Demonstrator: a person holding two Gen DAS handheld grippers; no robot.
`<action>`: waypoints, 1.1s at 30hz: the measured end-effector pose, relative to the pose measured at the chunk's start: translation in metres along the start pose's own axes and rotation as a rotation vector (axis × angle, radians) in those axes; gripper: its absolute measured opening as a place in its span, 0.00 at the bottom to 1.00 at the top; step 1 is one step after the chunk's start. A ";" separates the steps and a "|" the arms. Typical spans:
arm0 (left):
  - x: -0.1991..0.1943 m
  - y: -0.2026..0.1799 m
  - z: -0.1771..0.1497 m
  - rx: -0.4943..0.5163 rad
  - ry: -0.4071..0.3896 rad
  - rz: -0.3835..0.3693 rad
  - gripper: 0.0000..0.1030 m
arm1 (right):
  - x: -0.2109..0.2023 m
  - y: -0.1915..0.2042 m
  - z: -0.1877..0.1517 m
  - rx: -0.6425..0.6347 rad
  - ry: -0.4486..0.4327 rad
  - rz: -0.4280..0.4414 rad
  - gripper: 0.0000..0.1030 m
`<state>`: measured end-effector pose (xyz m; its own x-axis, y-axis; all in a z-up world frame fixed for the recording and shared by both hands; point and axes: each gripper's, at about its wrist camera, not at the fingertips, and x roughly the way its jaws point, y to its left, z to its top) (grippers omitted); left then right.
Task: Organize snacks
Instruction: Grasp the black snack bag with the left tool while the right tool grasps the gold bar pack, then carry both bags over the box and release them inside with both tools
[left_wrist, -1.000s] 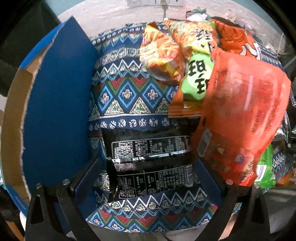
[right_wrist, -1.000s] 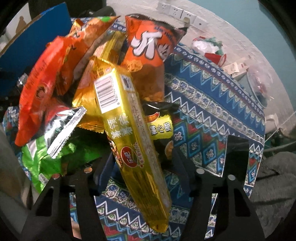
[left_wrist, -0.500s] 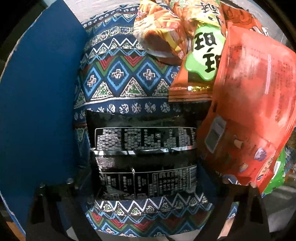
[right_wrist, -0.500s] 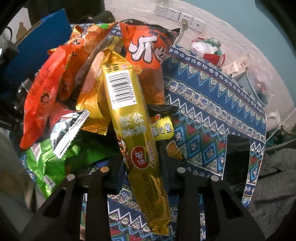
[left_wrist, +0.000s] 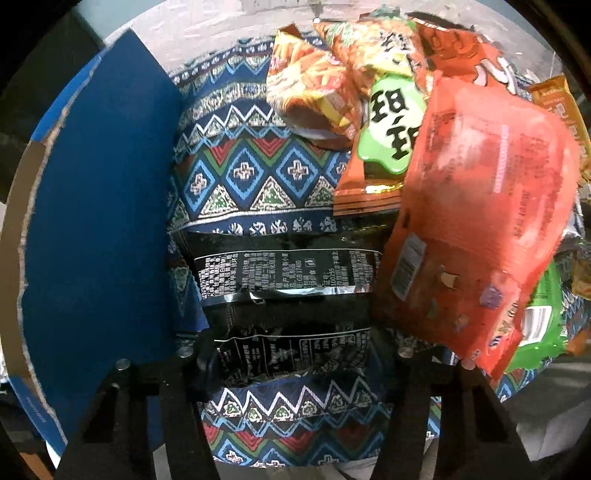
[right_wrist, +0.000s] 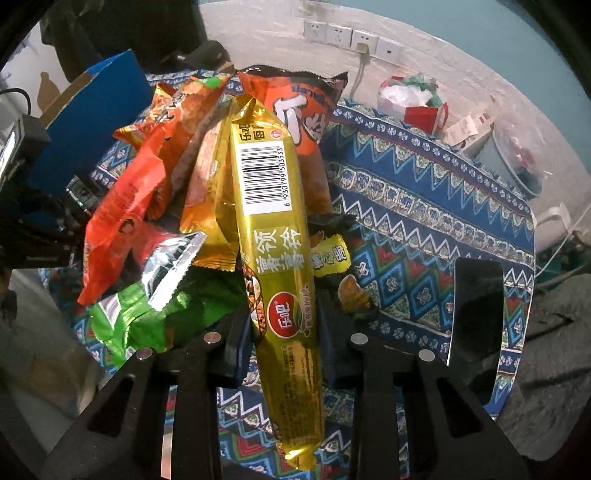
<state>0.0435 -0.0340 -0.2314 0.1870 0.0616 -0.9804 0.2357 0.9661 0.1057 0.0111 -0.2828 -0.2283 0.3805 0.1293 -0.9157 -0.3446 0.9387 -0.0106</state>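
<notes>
Right gripper (right_wrist: 286, 345) pinching gold packet (right_wrist: 275, 236), left gripper (left_wrist: 291, 356) on black packet (left_wrist: 286, 291)

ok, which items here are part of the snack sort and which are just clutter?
Job:
gold packet in the right tongs
black packet in the left tongs
red bag
blue box

Clutter:
red cup
wall sockets
patterned cloth
</notes>
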 end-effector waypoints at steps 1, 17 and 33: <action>-0.004 -0.001 0.000 0.005 -0.010 0.006 0.60 | -0.002 0.000 0.000 0.000 -0.008 -0.002 0.28; -0.103 -0.012 -0.009 0.044 -0.252 0.063 0.60 | -0.048 0.005 0.013 0.029 -0.134 -0.002 0.28; -0.152 0.015 -0.009 0.042 -0.421 0.054 0.60 | -0.093 0.035 0.048 0.023 -0.271 0.041 0.28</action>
<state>0.0097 -0.0264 -0.0825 0.5712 -0.0043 -0.8208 0.2516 0.9528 0.1701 0.0042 -0.2463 -0.1240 0.5832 0.2452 -0.7744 -0.3462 0.9375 0.0361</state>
